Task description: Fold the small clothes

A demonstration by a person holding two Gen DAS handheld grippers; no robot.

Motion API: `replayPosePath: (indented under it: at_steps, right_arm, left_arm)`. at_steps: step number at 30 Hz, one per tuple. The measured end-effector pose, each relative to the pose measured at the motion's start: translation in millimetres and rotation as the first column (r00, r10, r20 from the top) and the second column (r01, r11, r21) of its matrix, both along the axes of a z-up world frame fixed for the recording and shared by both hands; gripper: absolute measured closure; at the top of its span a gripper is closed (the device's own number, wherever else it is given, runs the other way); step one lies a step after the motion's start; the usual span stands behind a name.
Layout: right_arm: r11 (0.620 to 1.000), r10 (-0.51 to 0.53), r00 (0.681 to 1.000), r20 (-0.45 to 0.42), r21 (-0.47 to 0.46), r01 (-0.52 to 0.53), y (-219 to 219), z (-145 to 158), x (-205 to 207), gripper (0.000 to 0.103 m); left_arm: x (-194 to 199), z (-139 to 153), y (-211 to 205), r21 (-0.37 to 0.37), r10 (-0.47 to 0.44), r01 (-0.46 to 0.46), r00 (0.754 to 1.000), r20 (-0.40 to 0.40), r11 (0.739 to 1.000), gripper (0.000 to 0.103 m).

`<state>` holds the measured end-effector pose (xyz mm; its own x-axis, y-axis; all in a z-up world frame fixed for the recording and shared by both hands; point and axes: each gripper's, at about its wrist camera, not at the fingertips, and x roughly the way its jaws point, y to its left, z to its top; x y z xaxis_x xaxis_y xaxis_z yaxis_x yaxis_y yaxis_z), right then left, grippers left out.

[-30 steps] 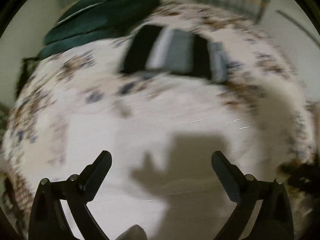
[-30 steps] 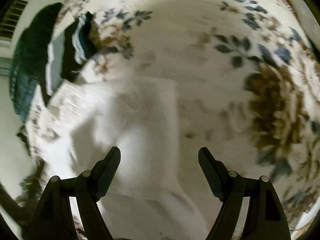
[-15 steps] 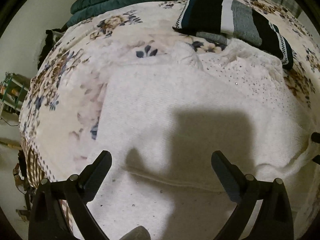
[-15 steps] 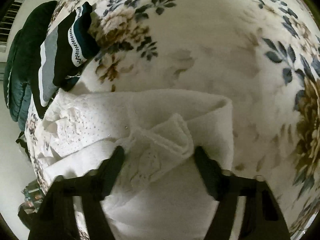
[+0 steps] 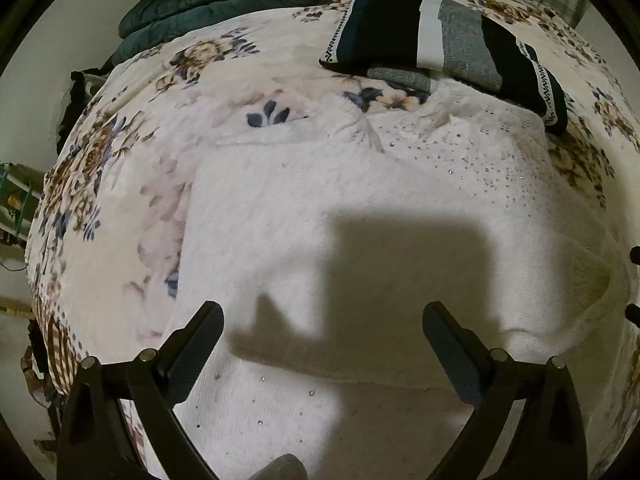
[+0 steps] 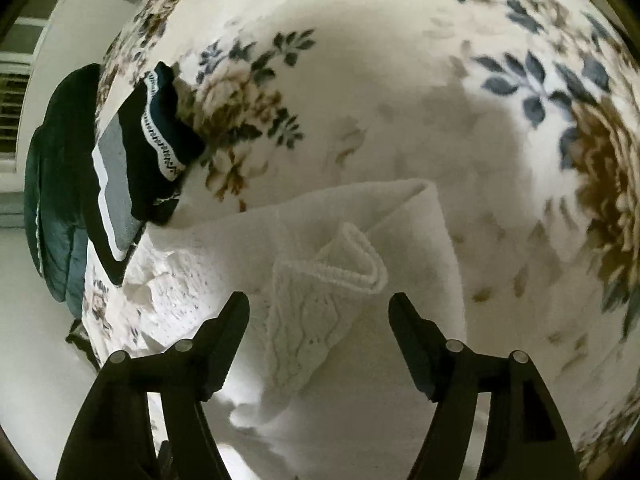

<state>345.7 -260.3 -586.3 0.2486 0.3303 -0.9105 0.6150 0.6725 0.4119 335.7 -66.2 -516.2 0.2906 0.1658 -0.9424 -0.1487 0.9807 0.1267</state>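
On the flowery blanket, a soft white sweater lies below the dark folded clothes.
Left gripper wide, empty; right gripper opening over the folded cuff (floppy, light: pinch an edge).

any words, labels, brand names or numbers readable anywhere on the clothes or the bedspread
None: no readable text in either view.
The white band on the dark folded garment is a zigzag pattern, not letters.
The white knit sweater carries only small sparkly dots; no label shows.
The floral bedspread is printed with flowers and leaves only.
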Motion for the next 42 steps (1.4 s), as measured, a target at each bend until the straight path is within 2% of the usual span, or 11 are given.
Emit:
replayPosePath:
  at_steps: [2,5,10,14,21,22,23,24,30,36,42]
  right_arm:
    - [1.0,-0.003,1.0,-0.02,0.002,0.003,1,-5,0,0.031]
    - [0.993,0.034,0.997,-0.072,-0.107,-0.042,7,-4,-6,0.097]
    - [0.982,0.056,0.99,-0.129,-0.173,-0.078,-4,1,-43,0.096]
    - [0.997,-0.045,0.996,-0.076,-0.063,0.041,-25,4,-67,0.048]
    - [0.992,-0.126,0.992,0.014,0.027,0.126,-29,-6,-42,0.05]
    - [0.994,-0.108,0.994,0.006,0.031,0.108,-22,-12,-35,0.06]
    - [0.996,-0.088,0.996,0.001,0.019,0.088,-17,-13,-31,0.098]
    - [0.998,-0.05,0.999,-0.015,-0.031,0.05,-9,-11,-28,0.099]
    - [0.978,-0.019,1.0,-0.01,-0.209,0.016,-7,29,-51,0.099]
    - [0.975,0.003,0.982,-0.188,-0.218,-0.045,-13,0,-61,0.084]
    - [0.952,0.09,0.996,-0.021,-0.292,-0.092,20,47,-48,0.064]
  left_arm:
    - [0,-1,0,-0.001,-0.004,0.004,1.0,-0.003,1.0,0.001]
    - [-1,-1,2,-0.006,-0.006,0.006,1.0,-0.01,1.0,0.001]
    - [2,0,14,-0.006,-0.011,0.011,1.0,-0.011,1.0,0.001]
    - [8,-1,29,0.018,-0.016,0.016,1.0,-0.004,1.0,0.001]
    - [24,-5,55,0.049,-0.009,0.009,1.0,0.004,0.999,0.001]
    - [25,-5,58,0.052,-0.008,0.008,1.0,0.005,0.999,0.001]
    - [27,-4,62,0.054,-0.007,0.006,1.0,0.008,0.999,0.001]
    - [28,-2,66,0.057,-0.005,0.004,1.0,0.015,0.998,0.001]
    - [48,-4,93,0.047,0.029,-0.03,0.999,0.022,0.998,0.001]
    - [90,-30,107,0.036,0.032,-0.031,0.999,-0.017,0.999,0.001]
    - [82,-7,117,-0.025,0.037,-0.036,0.999,0.033,0.999,0.001]
